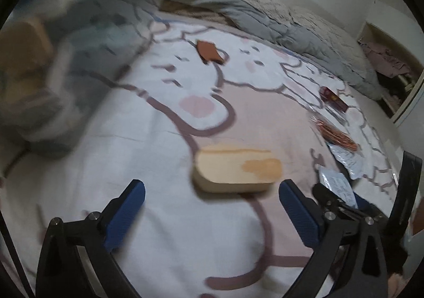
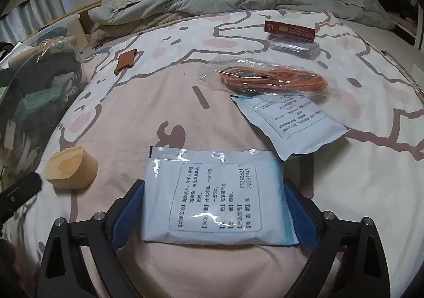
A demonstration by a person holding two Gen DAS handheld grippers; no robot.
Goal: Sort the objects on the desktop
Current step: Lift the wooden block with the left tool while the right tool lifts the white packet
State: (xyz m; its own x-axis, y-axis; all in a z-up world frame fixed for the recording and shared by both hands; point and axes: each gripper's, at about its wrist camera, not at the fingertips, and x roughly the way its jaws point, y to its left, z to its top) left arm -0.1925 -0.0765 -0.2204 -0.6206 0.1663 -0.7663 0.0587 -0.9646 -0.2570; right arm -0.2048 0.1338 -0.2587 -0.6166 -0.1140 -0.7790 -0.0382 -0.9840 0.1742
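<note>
Fingers of the left gripper (image 1: 212, 207) gape wide, holding nothing, blurry wooden block (image 1: 235, 170) just beyond; right gripper (image 2: 214, 207) fingers flank a white sachet (image 2: 214, 194), whose near edge hides pad contact.

Your left wrist camera sits low over the bed (image 1: 159, 192), tilted down along its fingers and facing the pillows at the far end; the picture is blurred. A wooden block (image 1: 235, 170) lies close ahead. Your right wrist camera looks the same way from further right, also low and tilted down, with a white sachet (image 2: 214, 192) right under the lens. Both views share the block (image 2: 70, 168), the brown pouch (image 1: 209, 52) (image 2: 126, 60) and the orange cable bag (image 1: 335, 133) (image 2: 267, 79).
</note>
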